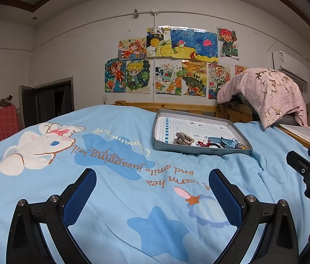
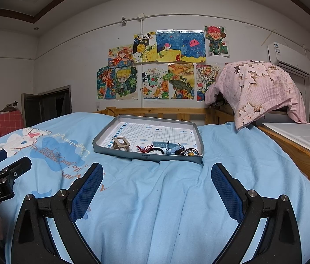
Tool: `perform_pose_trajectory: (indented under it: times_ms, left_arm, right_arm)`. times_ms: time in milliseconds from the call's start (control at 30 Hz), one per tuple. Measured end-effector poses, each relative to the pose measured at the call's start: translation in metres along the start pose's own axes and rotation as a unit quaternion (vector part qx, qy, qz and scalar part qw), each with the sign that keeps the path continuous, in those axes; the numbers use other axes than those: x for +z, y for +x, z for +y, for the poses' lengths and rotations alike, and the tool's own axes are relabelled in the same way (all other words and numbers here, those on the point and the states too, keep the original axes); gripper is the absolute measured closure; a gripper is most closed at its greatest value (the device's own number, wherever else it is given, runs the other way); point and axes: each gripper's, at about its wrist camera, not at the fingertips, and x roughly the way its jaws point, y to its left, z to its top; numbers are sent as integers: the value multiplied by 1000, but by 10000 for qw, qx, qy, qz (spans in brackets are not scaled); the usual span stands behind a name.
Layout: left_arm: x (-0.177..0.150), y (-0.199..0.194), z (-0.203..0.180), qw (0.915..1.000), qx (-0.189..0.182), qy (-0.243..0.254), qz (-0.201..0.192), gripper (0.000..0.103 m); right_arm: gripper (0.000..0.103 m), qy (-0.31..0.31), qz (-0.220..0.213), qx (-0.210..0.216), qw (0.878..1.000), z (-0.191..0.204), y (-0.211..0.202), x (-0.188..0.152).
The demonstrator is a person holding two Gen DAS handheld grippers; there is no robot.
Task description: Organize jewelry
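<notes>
With both my left tool (image 1: 152,187) and right tool (image 2: 157,180) spread apart and empty above the bed, I'd approach the jewelry heaped at the grey tray's (image 2: 110,129) near edge, mid-frame, low and slowly.

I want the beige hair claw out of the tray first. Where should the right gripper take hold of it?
Probably across the beige hair claw body, coming from above with the right gripper: it lies alone at the near-left of the tray, apart from the tangled pieces, and the tray's low wall blocks a flat approach.
</notes>
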Motion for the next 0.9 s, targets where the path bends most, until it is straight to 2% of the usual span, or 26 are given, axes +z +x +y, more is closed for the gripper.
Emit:
perform_pose_trajectory:
  times_ms: [900]
  left_arm:
    - [1, 0, -1, 10000, -4, 3, 21, 0]
  right_arm:
    - [6, -19, -2, 22, 10000, 4, 0, -2]
